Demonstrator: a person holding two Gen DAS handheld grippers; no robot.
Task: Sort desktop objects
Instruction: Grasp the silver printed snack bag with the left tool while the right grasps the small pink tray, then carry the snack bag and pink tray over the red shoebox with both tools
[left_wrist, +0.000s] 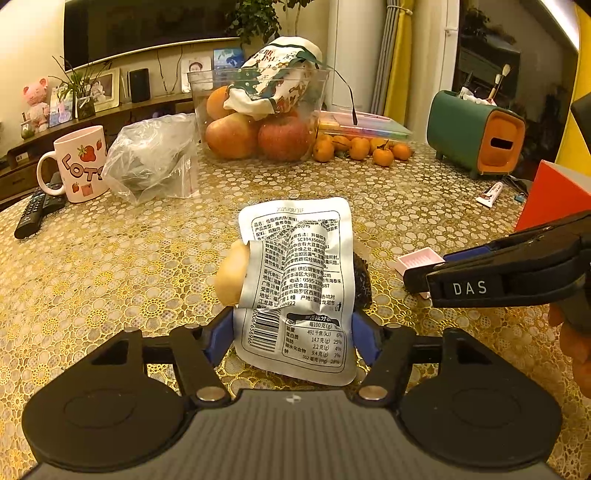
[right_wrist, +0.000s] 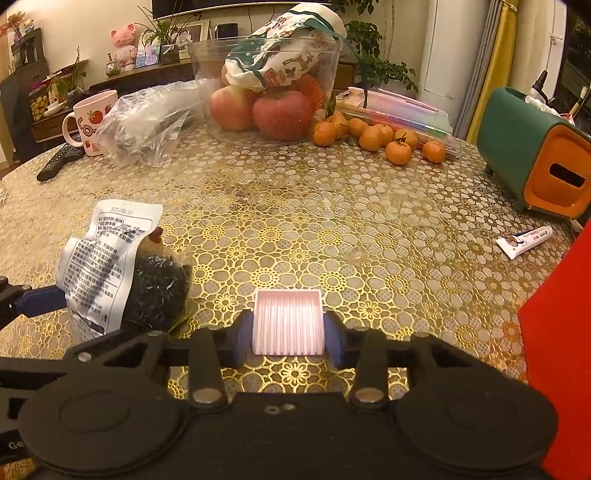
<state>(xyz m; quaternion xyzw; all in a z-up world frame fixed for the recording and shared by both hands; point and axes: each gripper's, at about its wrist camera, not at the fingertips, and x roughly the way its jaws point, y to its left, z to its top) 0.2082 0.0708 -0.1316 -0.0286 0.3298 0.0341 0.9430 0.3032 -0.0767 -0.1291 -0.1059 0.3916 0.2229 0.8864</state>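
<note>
A silver snack packet (left_wrist: 299, 280) with black print lies on the gold lace tablecloth (left_wrist: 110, 266). My left gripper (left_wrist: 293, 336) is shut on its lower half, a blue pad pressing on each side. A pale rounded lump (left_wrist: 232, 275) shows at the packet's left and a black wiry ball (right_wrist: 159, 291) at its right. In the right wrist view, my right gripper (right_wrist: 289, 343) is shut on a small pink ribbed box (right_wrist: 288, 321), its pads against both side walls. The same packet (right_wrist: 99, 266) lies to the left there.
At the back stand a clear bowl (left_wrist: 258, 85) of apples, several tangerines (right_wrist: 369, 136), a strawberry mug (left_wrist: 79, 162), a crumpled plastic bag (left_wrist: 155, 158) and a remote (left_wrist: 35, 214). On the right are a green-orange holder (right_wrist: 535, 155), a toothpaste tube (right_wrist: 524, 242) and a red box (right_wrist: 561, 350).
</note>
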